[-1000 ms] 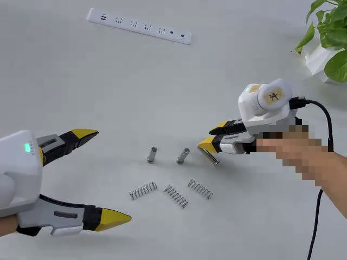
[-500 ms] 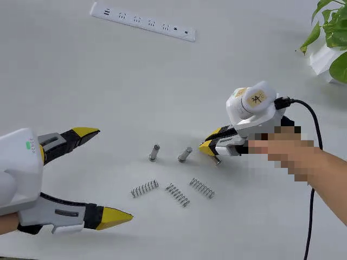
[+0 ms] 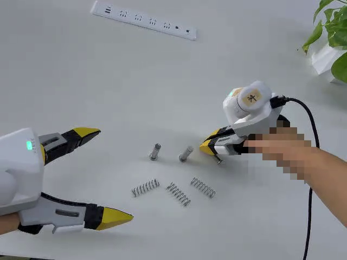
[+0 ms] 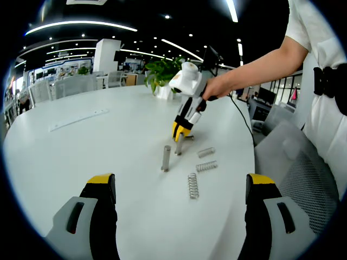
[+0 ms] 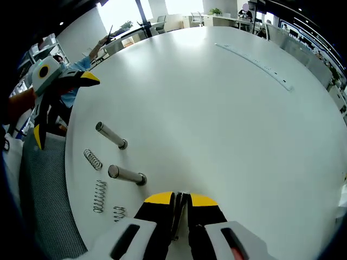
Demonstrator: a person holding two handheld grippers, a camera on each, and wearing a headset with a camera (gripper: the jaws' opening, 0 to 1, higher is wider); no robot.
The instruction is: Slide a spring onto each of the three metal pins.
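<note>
Three springs (image 3: 178,194) loose, right gripper (image 3: 206,147) clamping a pin (image 3: 218,160), left gripper (image 3: 114,174) agape.

On the table (image 3: 108,81), a left pin (image 3: 155,151) and a middle pin (image 3: 186,153) stand upright side by side near the centre. Just right of them, the third pin (image 3: 218,158) sits clamped between the jaws of the right gripper (image 3: 206,147), which reaches in from the right. Just in front of the pins, three springs lie in a row, apart from one another: left spring (image 3: 145,188), middle spring (image 3: 178,194), right spring (image 3: 203,187). The left gripper (image 3: 115,174) sits at the near left, well apart from them, jaws spread wide. A power strip (image 3: 143,20) lies far behind the pins, and a plant (image 3: 332,32) stands at the far right.
</note>
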